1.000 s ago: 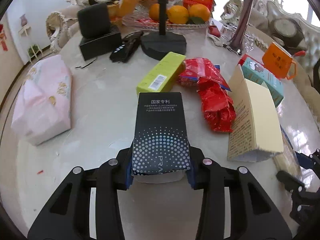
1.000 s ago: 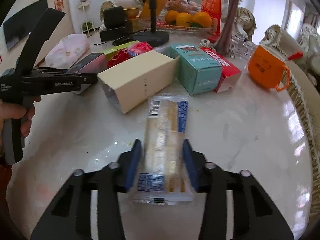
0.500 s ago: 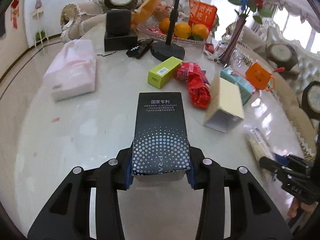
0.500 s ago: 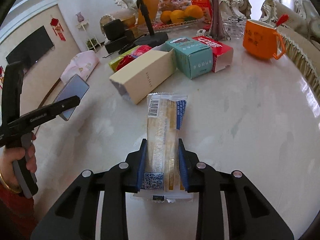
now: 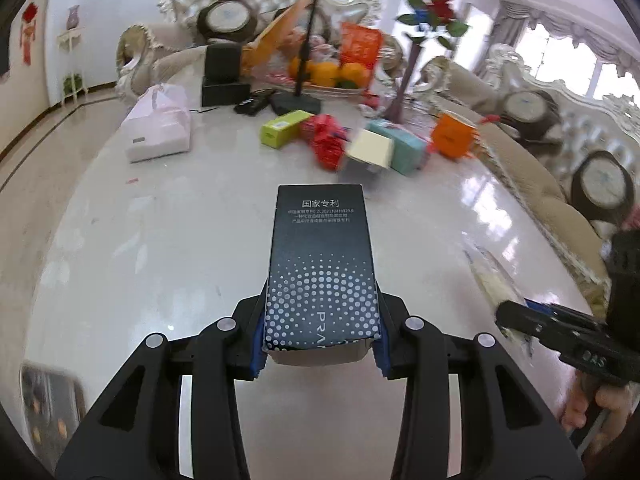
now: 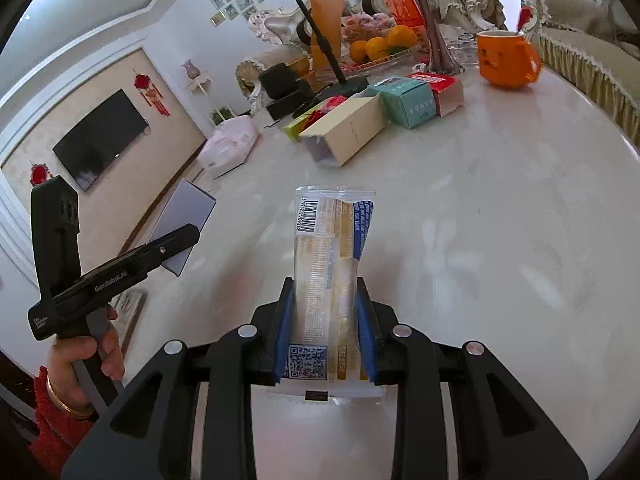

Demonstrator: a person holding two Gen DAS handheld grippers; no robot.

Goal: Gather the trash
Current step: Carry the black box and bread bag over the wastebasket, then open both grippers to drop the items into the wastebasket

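Black dotted carton (image 5: 322, 276) sits clamped in the left gripper (image 5: 320, 340), now lifted farther back from the marble table (image 5: 160, 240). Right view: right gripper (image 6: 326, 340) pinches the snack wrapper (image 6: 328, 264), also pulled away, 2 pieces bound for disposal.

Marble tabletop (image 6: 500, 216), glossy. Far side: orange mug (image 6: 506, 58) with a red utensil in it; glass fruit tray with oranges (image 6: 376, 48); dark vase (image 5: 402, 88) holding a red rose. Black stand base (image 5: 296, 102) in front of the tray. Pink tissue pack (image 5: 160, 128) at left edge. Wall-mounted TV (image 6: 100, 144) in background.
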